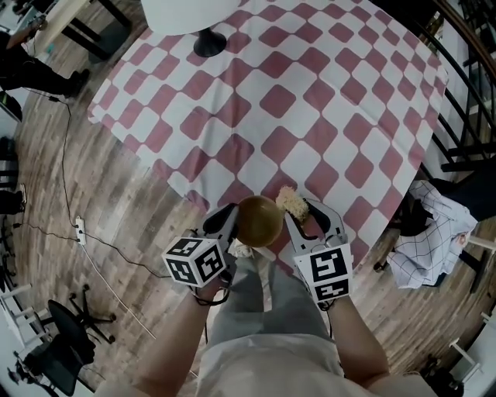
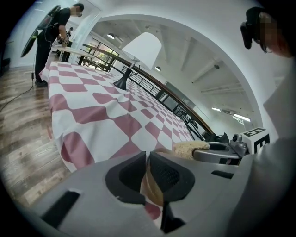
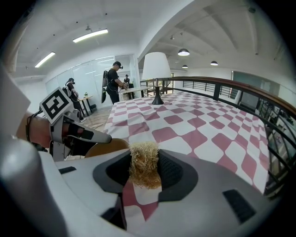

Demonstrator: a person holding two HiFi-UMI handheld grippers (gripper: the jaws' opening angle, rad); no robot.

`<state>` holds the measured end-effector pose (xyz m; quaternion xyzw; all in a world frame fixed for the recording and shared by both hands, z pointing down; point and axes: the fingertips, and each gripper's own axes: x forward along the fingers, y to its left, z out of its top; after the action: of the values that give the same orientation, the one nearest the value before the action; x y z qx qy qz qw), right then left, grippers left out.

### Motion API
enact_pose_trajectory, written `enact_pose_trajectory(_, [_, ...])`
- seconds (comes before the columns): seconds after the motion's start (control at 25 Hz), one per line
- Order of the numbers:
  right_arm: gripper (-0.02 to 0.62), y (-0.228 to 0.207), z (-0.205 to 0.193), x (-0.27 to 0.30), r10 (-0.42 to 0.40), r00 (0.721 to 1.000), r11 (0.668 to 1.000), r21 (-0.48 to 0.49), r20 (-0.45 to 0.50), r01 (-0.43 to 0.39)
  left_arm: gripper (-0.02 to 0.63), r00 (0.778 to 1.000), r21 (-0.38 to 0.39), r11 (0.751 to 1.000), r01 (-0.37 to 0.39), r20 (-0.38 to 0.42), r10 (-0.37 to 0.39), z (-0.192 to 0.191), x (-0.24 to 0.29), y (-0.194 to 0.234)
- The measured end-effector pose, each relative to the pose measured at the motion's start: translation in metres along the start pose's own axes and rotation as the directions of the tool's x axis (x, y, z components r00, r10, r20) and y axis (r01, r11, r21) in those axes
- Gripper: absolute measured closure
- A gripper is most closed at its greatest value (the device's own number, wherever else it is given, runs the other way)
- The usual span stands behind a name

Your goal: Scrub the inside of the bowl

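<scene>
Seen from above, a table covered in a red-and-white checked tablecloth fills most of the head view. A white-shaded lamp stands near its far edge.

At the near edge of the table, the person's two hands bring their tools together. The left gripper has its jaws pressed almost together, pinching the thin rim of a round, golden-brown bowl. In the left gripper view the bowl's tan wall stands upright in the narrow slit between the two dark pads. The bowl sits between the two grippers, over the near edge of the table; whether it rests on the cloth cannot be told.

The right gripper has its jaws clamped on a straw-coloured, fibrous scrubber, which sticks up from between the pads in the right gripper view. From above, the scrubber lies at the bowl's rim on the side toward the right gripper; whether the two touch cannot be told. The right gripper view also shows the bowl's brown curve just to the left, with the left gripper reaching in above it.

Around the table lies a wooden plank floor. A dark railing runs along the table's far side, and a person stands in the background beyond the lamp.
</scene>
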<state>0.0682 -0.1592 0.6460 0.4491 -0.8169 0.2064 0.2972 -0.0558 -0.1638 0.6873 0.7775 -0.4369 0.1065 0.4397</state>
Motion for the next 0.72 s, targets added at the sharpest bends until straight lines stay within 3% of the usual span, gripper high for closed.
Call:
enact_pose_trajectory(0.16, [0.443, 0.005, 0.007, -0.001, -0.013, 1.000, 0.999, -0.049, 0.013, 0.014, 0.526, 1.000, 0.030, 1.000, -0.010, 0.013, 0.009, 0.005, -0.003, -0.005])
enact_pose_trajectory(0.48, [0.443, 0.011, 0.026, -0.015, -0.040, 0.998, 0.992, -0.119, 0.047, 0.045, 0.523, 0.999, 0.063, 0.998, -0.026, 0.039, 0.023, 0.022, -0.021, -0.014])
enact_pose_trajectory(0.72, [0.443, 0.017, 0.062, -0.033, -0.049, 0.992, 0.989, -0.132, 0.120, 0.065, 0.525, 0.989, 0.145, 0.987, -0.074, 0.139, 0.054, 0.065, -0.047, -0.031])
